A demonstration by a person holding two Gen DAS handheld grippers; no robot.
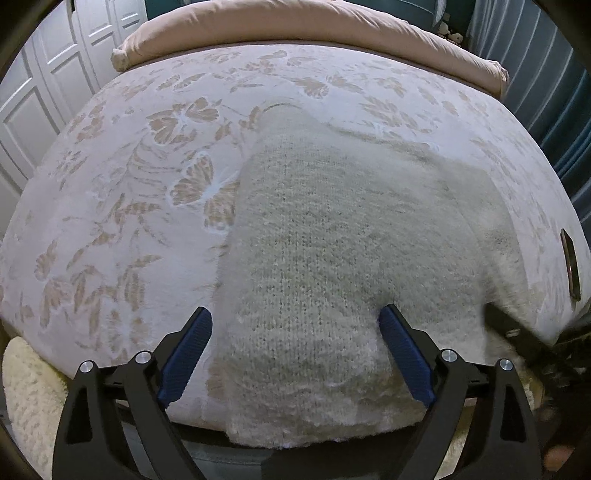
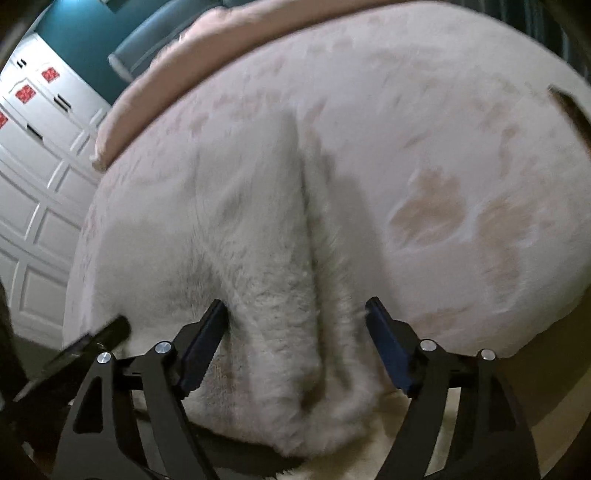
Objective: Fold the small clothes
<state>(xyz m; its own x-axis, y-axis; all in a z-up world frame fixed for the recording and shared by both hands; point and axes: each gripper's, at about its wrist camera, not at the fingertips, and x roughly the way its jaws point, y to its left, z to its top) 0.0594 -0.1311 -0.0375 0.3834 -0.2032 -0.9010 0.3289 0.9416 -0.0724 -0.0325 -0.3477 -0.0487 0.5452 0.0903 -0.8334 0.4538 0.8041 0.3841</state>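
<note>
Left wrist view: the left gripper (image 1: 295, 325) hangs with its blue-padded jaws spread wide, and the fuzzy cream knitted sweater (image 1: 332, 229) lies between them, no pad pressing on it. The sweater sprawls over the pale floral-patterned bed cover (image 1: 129, 177), running from six o'clock up toward twelve, its near edge draped over the bed's rim. A tan pillow (image 1: 295, 26) sits at twelve o'clock. Over on the blurred right wrist view, the right gripper (image 2: 295, 317) also stands well open, straddling a raised fold of the sweater; whether its left pad touches the fabric cannot be told.
</note>
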